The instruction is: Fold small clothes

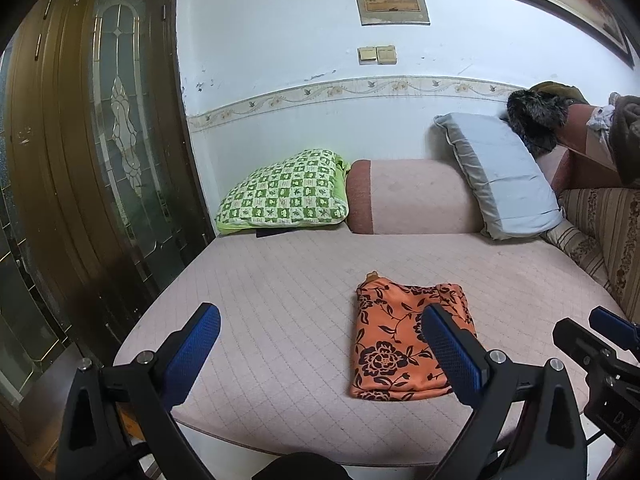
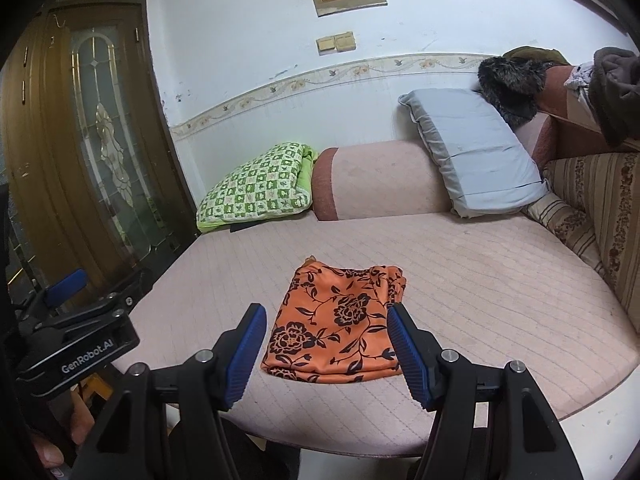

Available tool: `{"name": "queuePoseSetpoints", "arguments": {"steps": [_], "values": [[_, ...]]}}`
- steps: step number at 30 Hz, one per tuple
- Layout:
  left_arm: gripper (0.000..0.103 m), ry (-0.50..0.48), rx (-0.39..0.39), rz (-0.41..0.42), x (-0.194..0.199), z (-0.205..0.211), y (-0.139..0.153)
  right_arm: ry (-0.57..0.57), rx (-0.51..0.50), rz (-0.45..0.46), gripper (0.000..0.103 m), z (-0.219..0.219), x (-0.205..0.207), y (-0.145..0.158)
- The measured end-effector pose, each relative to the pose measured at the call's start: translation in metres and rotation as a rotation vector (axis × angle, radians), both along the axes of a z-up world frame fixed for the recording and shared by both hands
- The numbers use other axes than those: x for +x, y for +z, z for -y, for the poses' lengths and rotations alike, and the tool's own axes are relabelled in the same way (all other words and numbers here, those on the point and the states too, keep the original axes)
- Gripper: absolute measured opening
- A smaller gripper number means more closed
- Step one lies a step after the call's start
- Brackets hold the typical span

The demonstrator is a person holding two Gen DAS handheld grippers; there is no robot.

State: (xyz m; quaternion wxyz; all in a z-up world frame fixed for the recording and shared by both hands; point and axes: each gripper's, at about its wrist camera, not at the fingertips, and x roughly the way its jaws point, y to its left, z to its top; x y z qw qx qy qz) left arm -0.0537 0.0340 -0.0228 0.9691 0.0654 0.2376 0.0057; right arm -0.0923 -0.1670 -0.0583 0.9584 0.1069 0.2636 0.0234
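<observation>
- My left gripper [image 1: 320, 344] and right gripper [image 2: 326, 346] both gape, holding nothing.
- Folded orange floral garment [image 2: 336, 324] lies near the mattress [image 2: 500, 280] front edge.
- Risk: a careless regrasp could undo the folds.

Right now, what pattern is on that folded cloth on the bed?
Orange with black roses and leaves, clearest in the right wrist view: folded cloth.

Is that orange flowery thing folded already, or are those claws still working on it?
It looks done: the orange floral garment lies on the pink cushion as a compact, layered rectangle. Nothing is in hand: the left gripper and right gripper both hang open above the near edge, not touching the cloth. No other unfolded small clothes are plainly in view, so little seems left.
</observation>
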Motion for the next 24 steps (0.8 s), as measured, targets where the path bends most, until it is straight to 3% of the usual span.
{"name": "queuePoseSetpoints", "arguments": {"steps": [24], "values": [[0.100, 0.012, -0.003, -0.018, 0.010, -0.004, -0.007, 0.022, -0.010, -0.027, 0.066, -0.005, 0.013, -0.010]]}}
